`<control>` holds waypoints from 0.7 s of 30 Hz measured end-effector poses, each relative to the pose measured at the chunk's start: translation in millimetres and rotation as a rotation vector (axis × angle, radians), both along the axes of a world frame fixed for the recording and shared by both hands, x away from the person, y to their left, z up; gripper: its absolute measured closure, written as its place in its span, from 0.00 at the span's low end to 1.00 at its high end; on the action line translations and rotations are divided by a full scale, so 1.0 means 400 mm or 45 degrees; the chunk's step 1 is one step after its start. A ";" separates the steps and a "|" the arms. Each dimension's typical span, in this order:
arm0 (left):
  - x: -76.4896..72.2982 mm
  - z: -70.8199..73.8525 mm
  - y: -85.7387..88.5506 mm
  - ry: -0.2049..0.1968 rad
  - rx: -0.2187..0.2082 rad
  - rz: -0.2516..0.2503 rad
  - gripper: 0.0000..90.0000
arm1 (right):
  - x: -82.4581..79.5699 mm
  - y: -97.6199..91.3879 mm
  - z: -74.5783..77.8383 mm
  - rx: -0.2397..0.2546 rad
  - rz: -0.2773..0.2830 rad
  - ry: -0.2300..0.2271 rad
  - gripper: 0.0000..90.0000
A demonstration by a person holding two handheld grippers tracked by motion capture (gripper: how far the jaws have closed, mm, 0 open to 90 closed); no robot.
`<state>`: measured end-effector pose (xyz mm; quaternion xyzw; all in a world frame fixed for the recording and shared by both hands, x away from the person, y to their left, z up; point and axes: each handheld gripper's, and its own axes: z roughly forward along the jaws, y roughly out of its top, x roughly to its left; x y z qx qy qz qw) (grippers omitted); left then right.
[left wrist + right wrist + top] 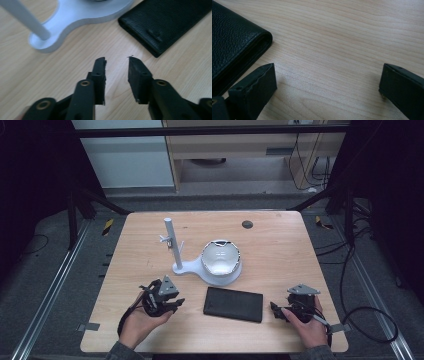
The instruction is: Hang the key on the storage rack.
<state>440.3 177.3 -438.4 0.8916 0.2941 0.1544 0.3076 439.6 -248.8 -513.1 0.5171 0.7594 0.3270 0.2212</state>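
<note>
High view: flat grained black wallet (233,304) between both grippers.

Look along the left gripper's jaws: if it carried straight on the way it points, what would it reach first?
Probably bare table first, since the left gripper tilts down at the wood. Beyond lie the black wallet's near corner to the right and the white stand's base to the left; depth is unclear.

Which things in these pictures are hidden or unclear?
- Black wallet: cut off by the frame edge in both gripper views.
- Inside of the white bowl: glare in the high view.
- Small clip on the white stand's pole: too small in the high view.
- Left gripper jaws: small there.
</note>
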 end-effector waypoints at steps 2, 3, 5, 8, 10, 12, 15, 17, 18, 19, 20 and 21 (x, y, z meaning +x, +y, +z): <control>0.001 -0.013 -0.014 0.018 -0.010 -0.023 0.83 | -0.002 -0.001 0.003 0.000 0.008 -0.009 0.09; 0.001 -0.013 -0.014 0.018 -0.010 -0.023 0.85 | -0.002 -0.001 0.003 0.000 0.008 -0.009 0.09; 0.004 -0.022 -0.025 0.038 -0.039 -0.043 0.90 | -0.005 -0.002 0.015 -0.005 0.016 -0.060 0.10; 0.010 -0.033 -0.049 0.081 -0.032 -0.086 0.96 | -0.016 -0.010 0.036 0.011 -0.017 -0.150 0.14; 0.008 -0.037 -0.060 0.090 -0.023 -0.112 0.99 | -0.019 -0.014 0.038 0.004 -0.030 -0.163 0.15; 0.007 -0.043 -0.070 0.088 -0.007 -0.117 1.00 | -0.019 -0.016 0.039 -0.005 -0.033 -0.166 0.15; 0.004 -0.048 -0.078 0.098 0.004 -0.130 1.00 | -0.019 -0.015 0.038 -0.006 -0.038 -0.163 0.15; -0.005 -0.046 -0.088 0.090 0.029 -0.148 1.00 | -0.018 -0.010 0.040 -0.013 -0.024 -0.173 0.16; -0.008 -0.045 -0.090 0.089 0.027 -0.149 1.00 | -0.018 -0.009 0.041 -0.016 -0.020 -0.175 0.16; -0.009 -0.046 -0.091 0.090 0.027 -0.148 1.00 | -0.019 -0.007 0.042 -0.015 -0.016 -0.172 0.16; -0.010 -0.047 -0.093 0.091 0.026 -0.147 0.99 | -0.018 -0.006 0.042 -0.011 -0.012 -0.169 0.16; -0.010 -0.047 -0.093 0.091 0.026 -0.147 0.98 | -0.018 -0.006 0.042 -0.011 -0.012 -0.169 0.16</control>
